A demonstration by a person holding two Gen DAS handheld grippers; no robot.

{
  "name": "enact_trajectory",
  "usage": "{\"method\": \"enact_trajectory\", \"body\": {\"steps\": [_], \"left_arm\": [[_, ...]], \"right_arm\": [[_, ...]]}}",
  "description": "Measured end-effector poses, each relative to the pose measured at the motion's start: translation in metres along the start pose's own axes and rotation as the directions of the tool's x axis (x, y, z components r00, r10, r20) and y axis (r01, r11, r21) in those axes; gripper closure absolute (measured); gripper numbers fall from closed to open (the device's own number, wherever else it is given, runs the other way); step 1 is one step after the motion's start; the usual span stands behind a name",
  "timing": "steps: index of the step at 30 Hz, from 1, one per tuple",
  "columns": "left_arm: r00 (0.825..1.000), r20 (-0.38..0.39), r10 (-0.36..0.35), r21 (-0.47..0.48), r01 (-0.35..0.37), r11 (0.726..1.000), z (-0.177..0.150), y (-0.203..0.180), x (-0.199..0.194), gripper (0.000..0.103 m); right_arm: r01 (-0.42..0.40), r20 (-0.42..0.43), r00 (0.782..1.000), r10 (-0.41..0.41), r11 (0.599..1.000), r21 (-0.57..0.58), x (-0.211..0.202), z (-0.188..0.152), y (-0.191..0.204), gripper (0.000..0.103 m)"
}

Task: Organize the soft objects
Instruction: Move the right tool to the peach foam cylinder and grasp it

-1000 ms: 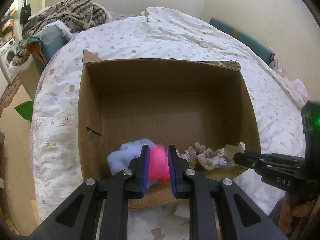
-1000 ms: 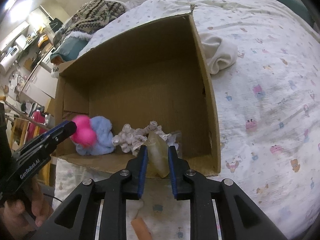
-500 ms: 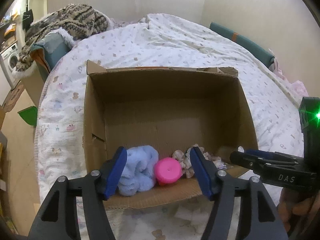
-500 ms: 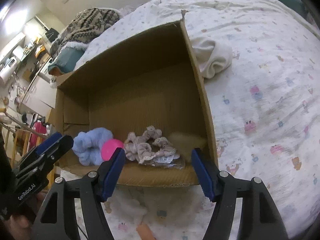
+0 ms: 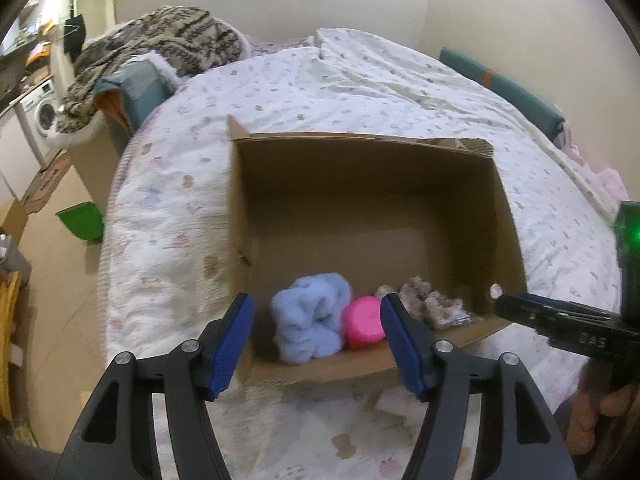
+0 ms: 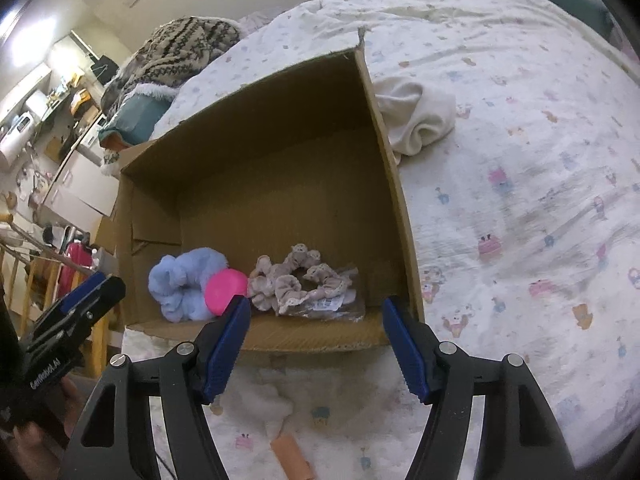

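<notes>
An open cardboard box [image 5: 360, 200] [image 6: 280, 152] lies on the bed. Along its near wall lie a fluffy light-blue item [image 5: 310, 328] [image 6: 182, 284], a pink ball [image 5: 364, 320] [image 6: 224, 290] and a beige scrunchie in a clear packet [image 5: 432, 306] [image 6: 300, 284]. My left gripper [image 5: 316, 344] is open and empty, just short of the box's near edge, in front of the blue item and the ball. My right gripper [image 6: 316, 344] is open and empty at the near edge, in front of the scrunchie. A cream rolled cloth [image 6: 416, 120] lies on the bed beside the box's right wall.
The bed has a white patterned quilt [image 5: 360, 88] [image 6: 520, 180]. A patterned knit blanket [image 5: 160, 48] is piled at the far left. A white fluffy item [image 6: 264, 400] and an orange piece [image 6: 292, 456] lie on the quilt below my right gripper. The floor [image 5: 52, 280] drops off at left.
Both grippers opened: the left let go of the pink ball and the right let go of a beige item; both now lie in the box. Both grippers have drawn back from the box.
</notes>
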State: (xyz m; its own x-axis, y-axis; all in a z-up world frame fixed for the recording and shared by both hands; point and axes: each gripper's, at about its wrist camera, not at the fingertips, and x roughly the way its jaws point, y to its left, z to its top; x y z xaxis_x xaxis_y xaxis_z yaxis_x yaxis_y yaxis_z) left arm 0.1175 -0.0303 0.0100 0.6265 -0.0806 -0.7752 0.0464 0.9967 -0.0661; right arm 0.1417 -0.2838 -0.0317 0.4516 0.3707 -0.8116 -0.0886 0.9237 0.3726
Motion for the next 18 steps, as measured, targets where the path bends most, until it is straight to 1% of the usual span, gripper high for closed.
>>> {"method": "enact_trajectory", "body": {"steps": [2, 6, 11, 14, 18], "left_arm": [[1.000, -0.004, 0.023, -0.014, -0.023, 1.000, -0.006, 0.007, -0.006, 0.040], [0.999, -0.030, 0.039, -0.053, -0.041, 0.998, -0.021, 0.018, -0.013, 0.040], [0.995, -0.041, 0.092, -0.040, -0.094, 0.995, -0.036, 0.021, -0.022, 0.040], [0.995, -0.059, 0.082, -0.052, -0.086, 0.995, -0.044, 0.024, -0.027, 0.040], [0.993, -0.079, 0.086, -0.061, -0.091, 0.994, -0.053, 0.025, -0.030, 0.040]], "right_arm": [[0.001, 0.004, 1.000, -0.001, 1.000, -0.003, -0.005, -0.004, 0.001, 0.031], [0.001, -0.002, 1.000, -0.001, 1.000, -0.009, -0.013, -0.015, 0.002, 0.031], [-0.005, -0.019, 1.000, 0.004, 1.000, -0.014, -0.017, -0.030, 0.007, 0.031], [-0.013, -0.038, 0.999, 0.012, 1.000, -0.020, -0.018, -0.039, 0.011, 0.031], [-0.031, -0.066, 0.997, 0.029, 0.999, -0.025, -0.018, -0.050, 0.017, 0.031]]}}
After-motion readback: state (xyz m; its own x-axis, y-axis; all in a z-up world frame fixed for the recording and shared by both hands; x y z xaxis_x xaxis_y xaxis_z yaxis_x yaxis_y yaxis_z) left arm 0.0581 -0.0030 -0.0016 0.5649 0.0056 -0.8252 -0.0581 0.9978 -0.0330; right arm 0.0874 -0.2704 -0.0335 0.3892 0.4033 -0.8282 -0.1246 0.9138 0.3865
